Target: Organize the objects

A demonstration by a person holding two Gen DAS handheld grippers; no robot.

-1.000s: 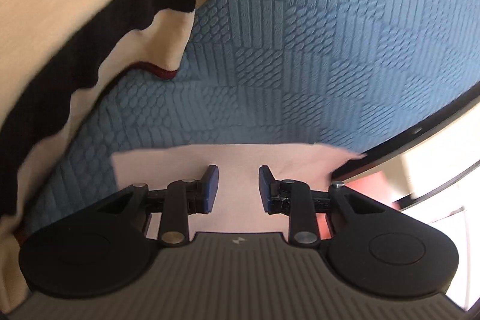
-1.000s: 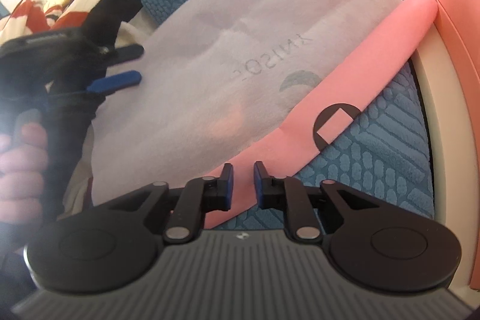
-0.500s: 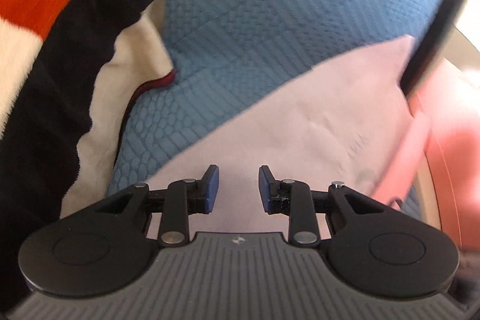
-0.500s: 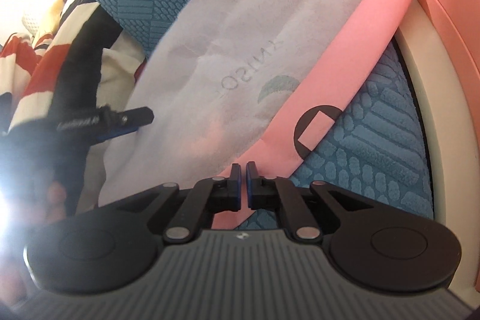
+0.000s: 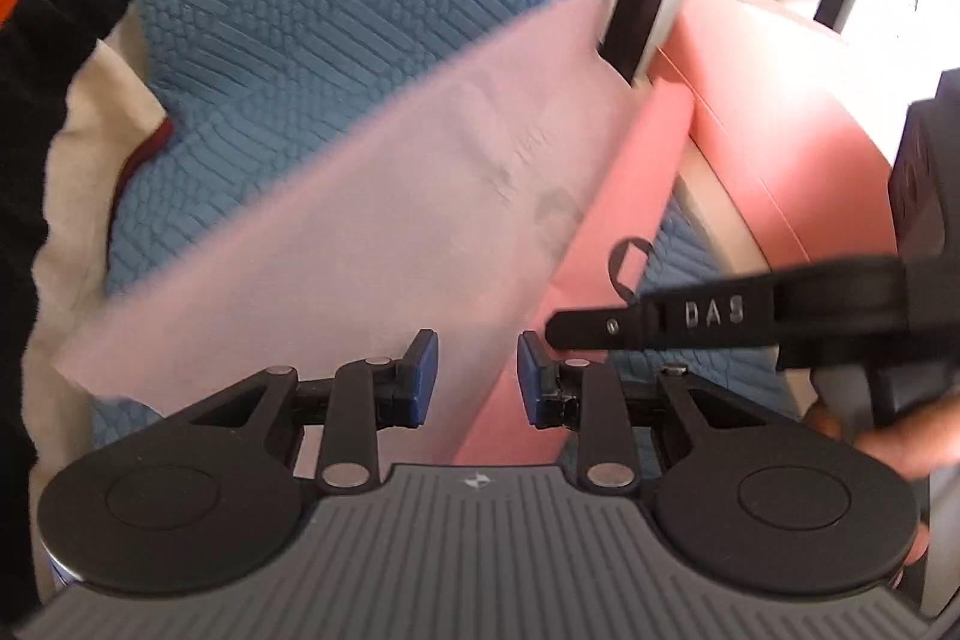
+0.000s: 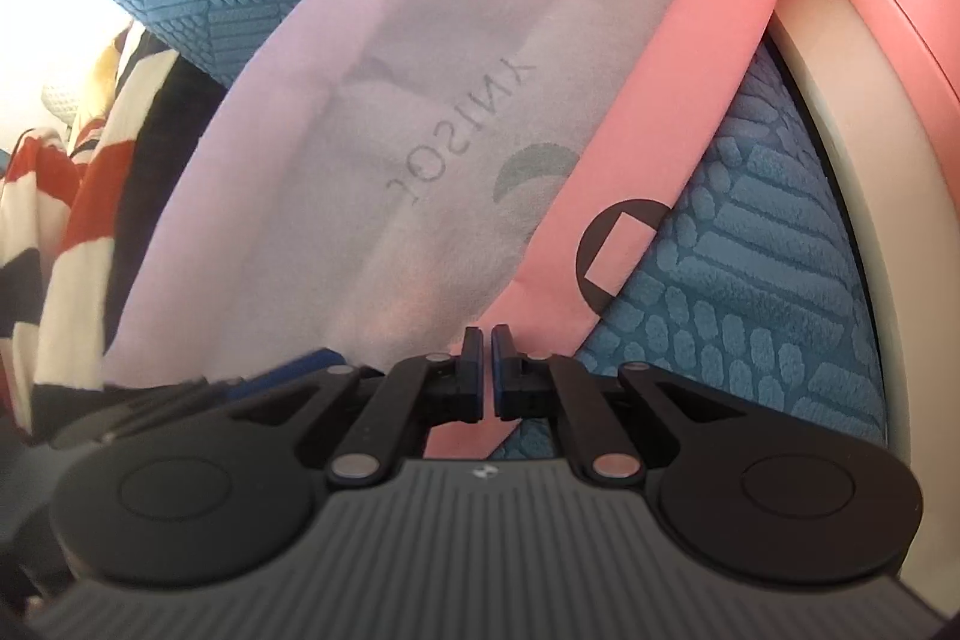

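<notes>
The right gripper (image 6: pixel 486 370) fills the near edge, its jaws drawn together with only a thin slit between the blue pads, over the near end of a pink bag (image 6: pixel 654 130). Whether the pads pinch it cannot be told. The bag bears a black ring mark and runs far-right to near-centre. Left of it lies a pale, thin bag (image 6: pixel 372 142) printed with mirrored lettering, on a blue textured cover (image 6: pixel 744 280). A striped red, white and black cloth (image 6: pixel 78 196) sits far left. The left gripper's blue fingertip (image 6: pixel 288 367) pokes in near left.
</notes>
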